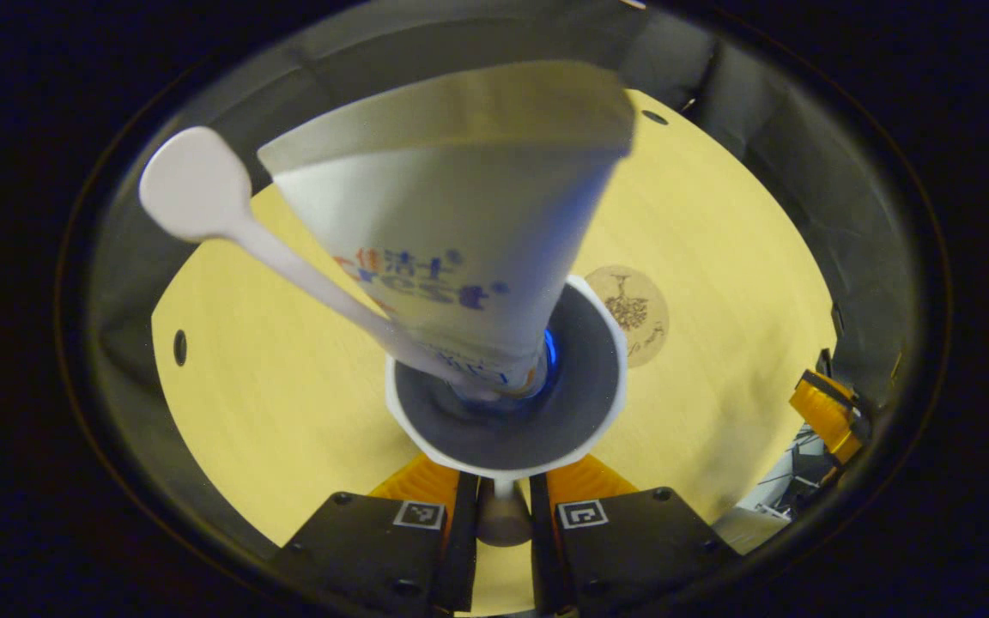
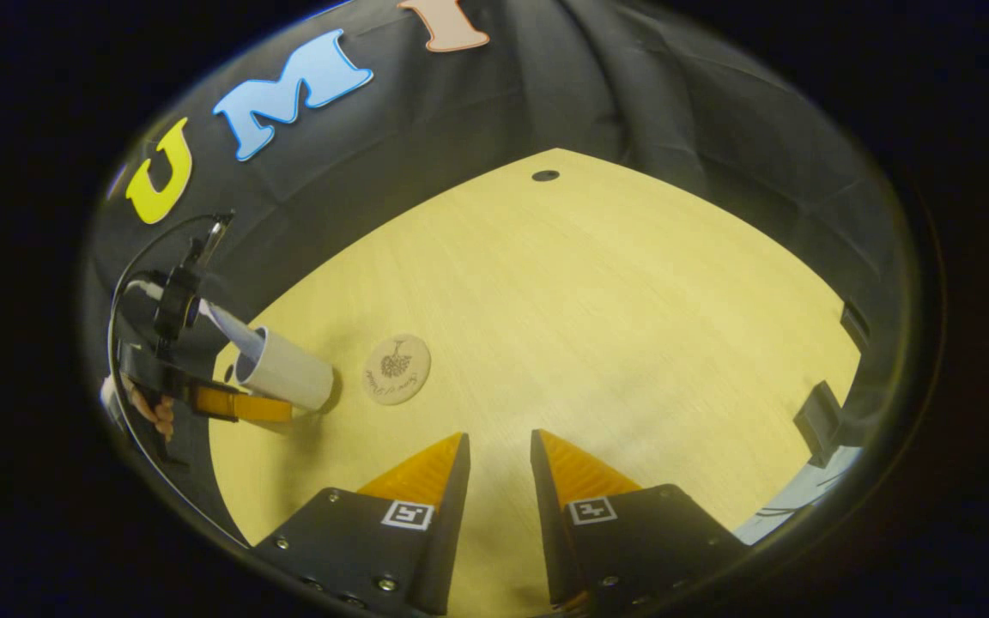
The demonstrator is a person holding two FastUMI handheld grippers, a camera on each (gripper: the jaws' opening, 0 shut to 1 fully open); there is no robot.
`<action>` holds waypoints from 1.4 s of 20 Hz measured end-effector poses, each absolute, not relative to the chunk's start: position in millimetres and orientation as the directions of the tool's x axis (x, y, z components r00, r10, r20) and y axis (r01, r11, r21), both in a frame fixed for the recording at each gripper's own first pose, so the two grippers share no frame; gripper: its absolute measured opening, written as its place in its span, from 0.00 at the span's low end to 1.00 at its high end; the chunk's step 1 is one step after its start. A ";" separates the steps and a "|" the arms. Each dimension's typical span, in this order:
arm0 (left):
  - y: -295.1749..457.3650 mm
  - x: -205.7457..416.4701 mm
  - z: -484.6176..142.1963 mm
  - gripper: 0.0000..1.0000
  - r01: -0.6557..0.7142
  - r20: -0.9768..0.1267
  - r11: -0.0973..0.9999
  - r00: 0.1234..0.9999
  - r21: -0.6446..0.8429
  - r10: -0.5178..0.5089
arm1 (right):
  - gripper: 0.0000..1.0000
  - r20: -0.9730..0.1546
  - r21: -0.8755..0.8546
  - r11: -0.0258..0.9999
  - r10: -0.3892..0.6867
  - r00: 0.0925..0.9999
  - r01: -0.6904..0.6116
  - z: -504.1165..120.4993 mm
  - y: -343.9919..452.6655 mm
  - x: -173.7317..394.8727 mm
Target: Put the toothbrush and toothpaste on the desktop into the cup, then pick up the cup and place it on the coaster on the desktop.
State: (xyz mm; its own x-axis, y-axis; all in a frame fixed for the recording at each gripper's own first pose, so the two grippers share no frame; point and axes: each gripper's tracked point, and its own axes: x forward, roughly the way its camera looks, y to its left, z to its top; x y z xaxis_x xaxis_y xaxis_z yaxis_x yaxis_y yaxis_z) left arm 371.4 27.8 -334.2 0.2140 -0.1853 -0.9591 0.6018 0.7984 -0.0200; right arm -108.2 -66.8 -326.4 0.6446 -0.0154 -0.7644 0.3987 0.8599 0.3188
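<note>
Two fingers of left hand-held gripper clamp cup | tilted

Left gripper closed on the cup rim; right gripper held open.

In the left gripper view, the orange fingers are seen drawn close together at the bottom, with the near wall of the white cup pinched between them. In the right gripper view, the right gripper's orange fingers are parted with nothing between them. Far to the left there, the left gripper is gripped by a hand, its fingers pointed inward.
</note>
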 end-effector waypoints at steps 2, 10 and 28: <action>5.5 370.0 -332.1 0.34 0.619 -0.956 0.784 0.207 -0.037 -0.209 | 0.42 -0.764 0.324 0.854 -0.017 0.645 0.407 -326.3 -70.7 -112.6; -26.0 380.4 -336.1 0.34 0.676 -0.957 0.735 0.172 -0.056 -0.232 | 0.42 -0.769 0.343 0.803 -0.057 0.637 0.486 -330.8 -105.0 -134.1; -1.8 438.0 -308.5 0.57 0.624 -0.959 0.780 0.192 -0.046 -0.210 | 0.42 -0.772 0.377 0.759 -0.060 0.633 0.531 -335.3 -132.2 -148.5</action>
